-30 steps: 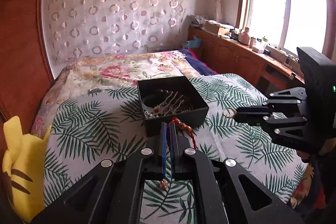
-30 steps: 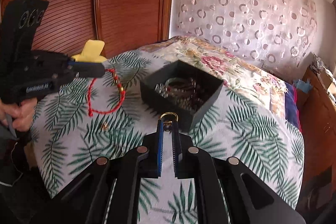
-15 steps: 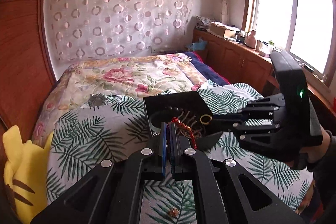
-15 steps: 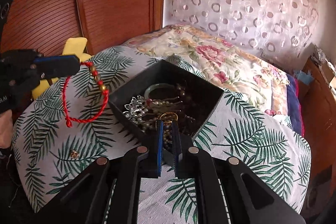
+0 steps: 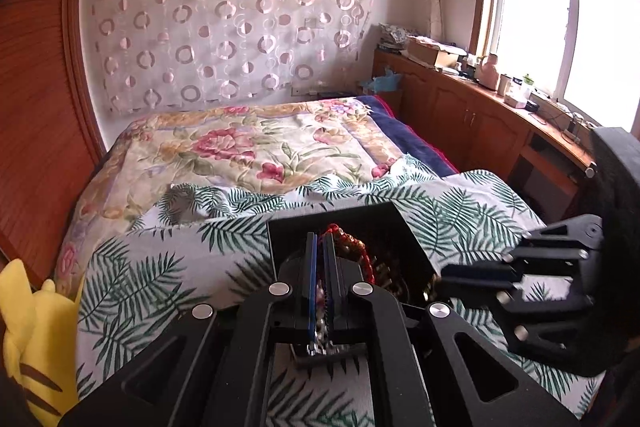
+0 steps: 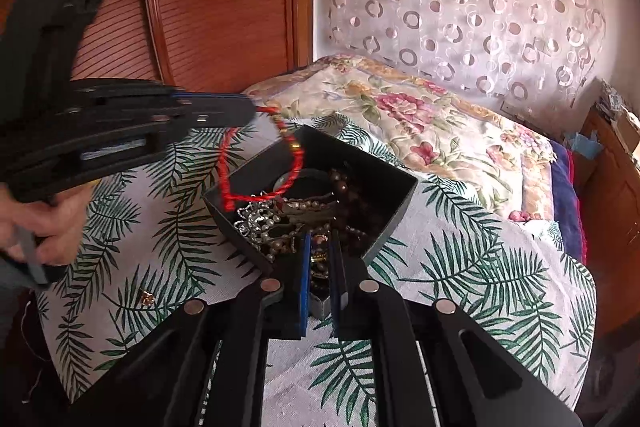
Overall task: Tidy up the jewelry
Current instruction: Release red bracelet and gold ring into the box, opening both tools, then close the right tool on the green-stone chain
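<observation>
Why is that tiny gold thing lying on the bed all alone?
It looks left out. A small gold trinket lies on the leafy sheet, apart from the black box that holds the other jewelry. I cannot tell what it is.

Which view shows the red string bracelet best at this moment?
The right wrist view: the red string bracelet hangs as a full loop from the left gripper over the black box. The left wrist view shows only a bunched part.
</observation>
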Demonstrator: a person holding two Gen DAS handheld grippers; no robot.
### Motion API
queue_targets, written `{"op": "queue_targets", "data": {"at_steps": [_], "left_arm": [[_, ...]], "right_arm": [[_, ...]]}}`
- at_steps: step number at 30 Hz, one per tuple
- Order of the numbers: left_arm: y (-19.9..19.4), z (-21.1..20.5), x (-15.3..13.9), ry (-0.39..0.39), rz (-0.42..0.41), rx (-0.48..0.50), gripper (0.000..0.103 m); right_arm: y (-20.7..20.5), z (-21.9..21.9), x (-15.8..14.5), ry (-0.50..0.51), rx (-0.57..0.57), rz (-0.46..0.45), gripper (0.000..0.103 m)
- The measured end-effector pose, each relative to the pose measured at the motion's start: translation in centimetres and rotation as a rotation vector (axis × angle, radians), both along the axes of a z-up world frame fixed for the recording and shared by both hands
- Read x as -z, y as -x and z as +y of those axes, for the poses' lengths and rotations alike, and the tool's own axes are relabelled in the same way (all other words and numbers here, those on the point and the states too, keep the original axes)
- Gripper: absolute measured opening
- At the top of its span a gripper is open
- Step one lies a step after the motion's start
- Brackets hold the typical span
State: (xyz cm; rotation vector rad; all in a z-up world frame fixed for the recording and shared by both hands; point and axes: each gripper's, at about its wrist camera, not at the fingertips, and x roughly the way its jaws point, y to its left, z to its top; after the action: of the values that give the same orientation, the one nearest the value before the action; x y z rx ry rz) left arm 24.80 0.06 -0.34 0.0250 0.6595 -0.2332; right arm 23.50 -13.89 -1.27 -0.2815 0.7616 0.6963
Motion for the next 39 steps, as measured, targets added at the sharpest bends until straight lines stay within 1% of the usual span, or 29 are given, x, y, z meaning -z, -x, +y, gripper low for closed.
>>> {"op": "queue_targets", "data": {"at_steps": [4,5,7,9,12,16,18,20,21,22,23,24,26,27,29,32,34,39], "left_arm": [[-1.5,0.2,0.6,0.013,0.011,-0.015,0.002],[-1.8,0.3,0.7,0.019,0.014,-0.018,0.002],[-2.4,0.5,1.0,0.027,0.022,-0.019,0.002],[-3.0,0.5,1.4,0.028,0.028,-0.019,0.002],[-3.7,0.4,2.0,0.023,0.039,-0.016,0.002],[-4.3,0.2,2.8,0.0,0.061,-0.021,0.003],[-4.2,0.2,2.9,0.005,0.073,-0.016,0.009],[-3.7,0.4,2.9,0.003,0.073,-0.022,0.024],[-3.2,0.5,2.9,0.001,0.069,-0.023,0.029],[-2.8,0.6,2.8,0.001,0.067,-0.022,0.039],[-2.2,0.8,2.7,-0.002,0.064,-0.022,0.045],[-1.6,0.9,2.6,-0.006,0.059,-0.021,0.048],[-0.5,1.0,2.5,-0.019,0.052,-0.018,0.067],[0.1,1.0,2.5,-0.024,0.047,-0.017,0.07],[1.7,1.2,2.5,-0.036,0.041,-0.01,0.085],[4.3,1.8,2.6,-0.047,0.019,-0.026,0.093],[6.0,2.4,2.7,-0.039,0.013,-0.025,0.096],[10.2,3.7,3.9,-0.029,0.026,-0.036,0.096]], "right_arm": [[-0.6,0.2,0.0,-0.032,-0.03,0.01,0.011],[-0.8,0.4,0.1,-0.036,-0.036,0.009,0.013],[-1.2,0.5,0.2,-0.032,-0.032,0.004,0.031],[-1.6,0.5,0.3,-0.039,-0.028,0.013,0.032],[-1.4,0.3,0.4,-0.03,-0.023,0.003,0.032],[-0.8,-0.3,0.2,-0.044,-0.018,-0.003,0.032],[-0.1,-0.4,0.1,-0.047,-0.021,-0.008,0.032],[1.1,-0.7,-0.1,-0.057,-0.023,-0.014,0.032],[1.7,-0.9,-0.1,-0.067,-0.022,-0.012,0.032],[2.2,-1.1,0.0,-0.074,-0.021,-0.01,0.032],[2.8,-1.3,0.1,-0.082,-0.017,-0.007,0.032],[3.3,-1.4,0.1,-0.087,-0.016,-0.004,0.033],[4.7,-1.7,0.4,-0.095,-0.018,0.003,0.036],[5.4,-1.9,0.6,-0.097,-0.016,0.005,0.036],[6.6,-2.2,0.9,-0.102,-0.016,0.013,0.036],[8.4,-2.3,1.5,-0.086,-0.012,0.008,0.036],[9.8,-2.4,2.0,-0.083,-0.014,0.015,0.036],[13.0,-2.0,4.0,-0.079,-0.042,0.065,0.036]]}}
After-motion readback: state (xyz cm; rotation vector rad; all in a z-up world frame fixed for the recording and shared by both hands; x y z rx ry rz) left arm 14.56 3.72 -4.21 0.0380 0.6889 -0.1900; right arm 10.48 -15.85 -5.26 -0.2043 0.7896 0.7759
